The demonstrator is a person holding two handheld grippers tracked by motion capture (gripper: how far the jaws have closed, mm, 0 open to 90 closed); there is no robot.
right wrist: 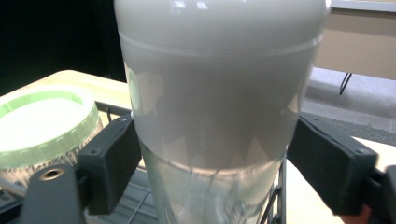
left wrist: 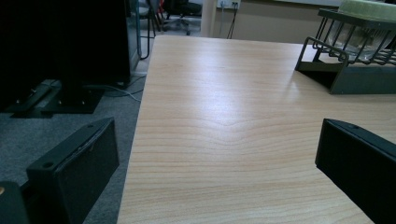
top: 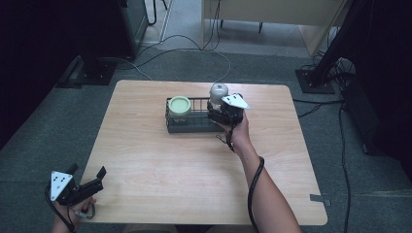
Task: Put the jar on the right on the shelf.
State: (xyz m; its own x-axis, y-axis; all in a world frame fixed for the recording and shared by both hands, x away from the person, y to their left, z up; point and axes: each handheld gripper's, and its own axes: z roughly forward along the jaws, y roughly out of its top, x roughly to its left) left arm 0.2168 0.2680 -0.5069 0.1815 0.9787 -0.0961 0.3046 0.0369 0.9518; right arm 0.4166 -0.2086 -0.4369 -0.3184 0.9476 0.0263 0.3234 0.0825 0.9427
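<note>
So the right gripper is up at about 1 o'clock from the middle of the light wooden tabletop, jaws spread on either side of the clear glass jar with the grey domed lid. From the right gripper view the pads sit just beside the glass, and I can't tell if they actually touch it. The jar stands upright at the right end of the dark wire rack. A second jar with a pale green lid sits at the left end. The left gripper is way down at 7 o'clock by the tabletop's corner, jaws wide apart with nothing between them.
</note>
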